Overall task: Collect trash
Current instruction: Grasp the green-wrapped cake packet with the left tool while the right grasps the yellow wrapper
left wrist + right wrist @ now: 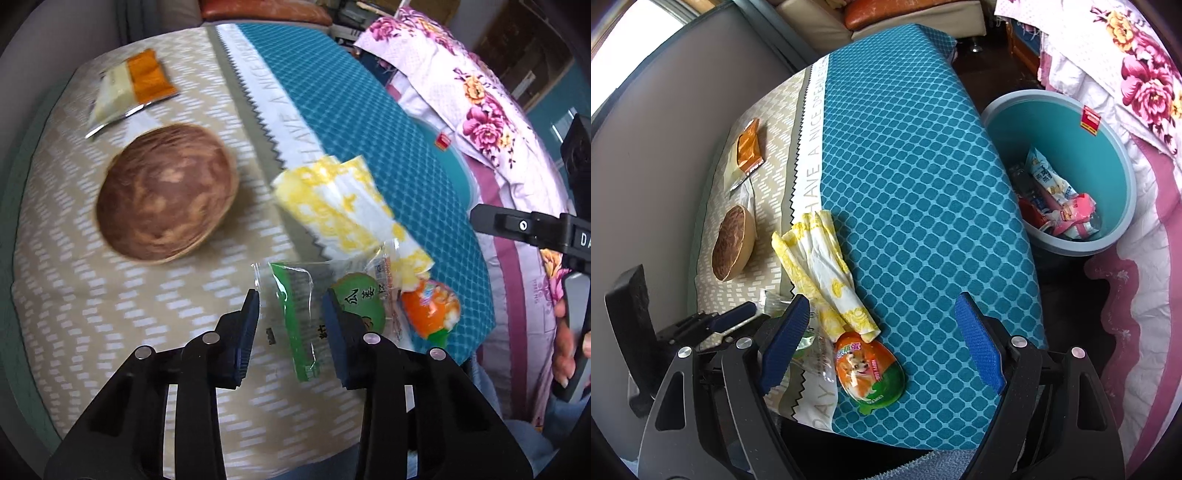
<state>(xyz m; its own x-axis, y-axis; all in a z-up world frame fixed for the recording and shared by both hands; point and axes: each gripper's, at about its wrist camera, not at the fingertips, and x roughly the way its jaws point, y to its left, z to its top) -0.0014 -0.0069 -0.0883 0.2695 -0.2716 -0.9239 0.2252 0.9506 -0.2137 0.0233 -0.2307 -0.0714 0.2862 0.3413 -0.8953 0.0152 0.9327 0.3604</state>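
The left tongs [290,308] stand partly open astride a clear green-striped wrapper [295,317] lying on the table [92,302], pads not pressing it, while the right tongs [882,341] gape wide and empty above the orange pet-food pouch [868,373], the teal bin [1108,155] beside the table.

Left gripper [291,332] straddles green wrapper [295,317] beside bowl [166,192].

"HAVE A NICE" (tablecloth [812,147] band)
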